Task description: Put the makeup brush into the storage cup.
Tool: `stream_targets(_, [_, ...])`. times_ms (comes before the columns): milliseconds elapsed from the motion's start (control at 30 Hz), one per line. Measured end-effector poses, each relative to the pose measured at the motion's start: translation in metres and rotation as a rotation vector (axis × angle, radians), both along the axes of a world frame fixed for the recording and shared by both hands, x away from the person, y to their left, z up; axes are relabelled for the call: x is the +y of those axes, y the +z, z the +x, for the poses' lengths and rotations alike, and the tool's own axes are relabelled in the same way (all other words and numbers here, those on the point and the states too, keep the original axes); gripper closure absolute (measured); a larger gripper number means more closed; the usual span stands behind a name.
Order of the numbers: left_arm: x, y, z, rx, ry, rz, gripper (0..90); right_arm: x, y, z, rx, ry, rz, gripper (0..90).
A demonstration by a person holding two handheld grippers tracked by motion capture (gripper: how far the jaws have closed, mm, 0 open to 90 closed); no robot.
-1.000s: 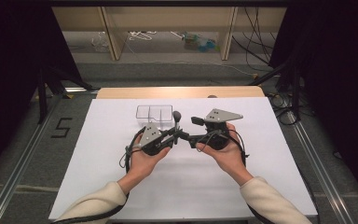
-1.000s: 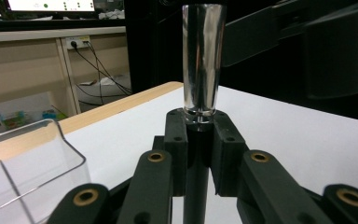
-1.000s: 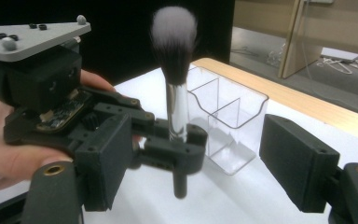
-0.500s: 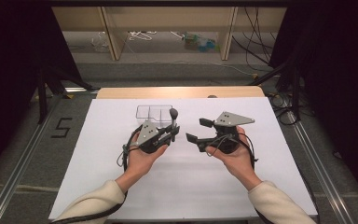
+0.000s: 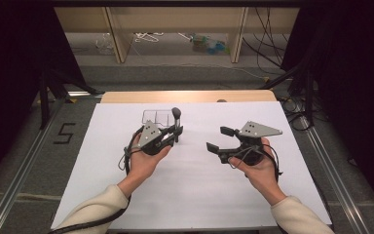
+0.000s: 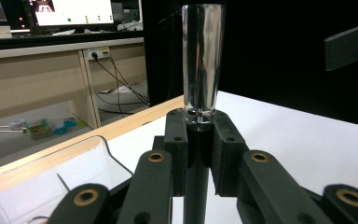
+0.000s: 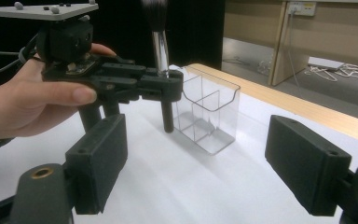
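Near the middle of the table, toward its far edge, a brush (image 5: 176, 122) stands upright, clamped at its dark handle by the left gripper (image 5: 173, 135). In the left gripper view its shiny ferrule (image 6: 203, 60) rises straight above the two clenched jaws, the black handle running down between them. In the right gripper view the handle's lower end hangs just above the white table (image 5: 199, 195), beside a clear organiser (image 7: 207, 116). That organiser (image 5: 156, 117) sits just behind the left gripper, close to the table's far edge, and its open compartments show in the right gripper view; the brush is outside it, just beside its near wall. A person's left hand (image 5: 143, 158) cups the left gripper from below.

Well apart from it, toward the table's right edge, the right gripper (image 5: 219, 139) points left at the brush. Its jaws have just been opening and stand released, wide apart, with nothing between them. The right hand (image 5: 258, 168) holds it above the table, the grey plate (image 5: 258, 129) on top
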State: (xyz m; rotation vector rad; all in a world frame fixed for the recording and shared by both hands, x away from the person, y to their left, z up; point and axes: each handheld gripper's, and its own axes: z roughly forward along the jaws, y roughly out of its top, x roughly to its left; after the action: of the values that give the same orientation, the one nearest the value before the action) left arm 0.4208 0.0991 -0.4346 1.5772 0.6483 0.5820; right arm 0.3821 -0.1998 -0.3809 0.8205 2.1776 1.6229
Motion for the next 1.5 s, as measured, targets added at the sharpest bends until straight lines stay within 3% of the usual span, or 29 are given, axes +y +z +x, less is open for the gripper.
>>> stream_targets(300, [0.000, 0.001, 0.006, -0.005, 0.012, 0.010, 78.6, -0.017, -0.003, -0.012, -0.006, -0.018, 0.022, 21.7])
stream_targets(433, [0.001, 0.002, 0.007, -0.008, 0.017, 0.008, 78.6, -0.023, -0.004, -0.016, -0.001, -0.024, 0.004, 21.5])
stream_targets(700, [0.003, 0.005, 0.010, -0.016, 0.024, 0.005, 78.6, -0.031, -0.009, -0.025, -0.005, -0.014, 0.000, 21.5])
stream_targets(800, [0.003, 0.005, 0.011, -0.020, 0.023, 0.003, 78.6, -0.033, -0.011, -0.028, -0.009, -0.007, 0.021, 21.4])
stream_targets(900, [0.003, 0.006, 0.011, -0.022, 0.026, 0.005, 78.6, -0.036, -0.012, -0.032, -0.027, -0.012, 0.008, 21.4])
stream_targets(1167, [0.002, 0.007, 0.014, -0.022, 0.027, 0.002, 78.6, -0.039, -0.016, -0.042, -0.022, 0.005, -0.004, 21.6])
stream_targets(1367, [0.001, 0.008, 0.017, -0.024, 0.033, 0.002, 78.6, -0.041, -0.017, -0.045, -0.031, -0.003, 0.012, 21.9])
stream_targets(1500, [0.002, 0.008, 0.019, -0.026, 0.038, 0.002, 78.6, -0.045, -0.016, -0.050, -0.008, -0.003, 0.001, 21.9])
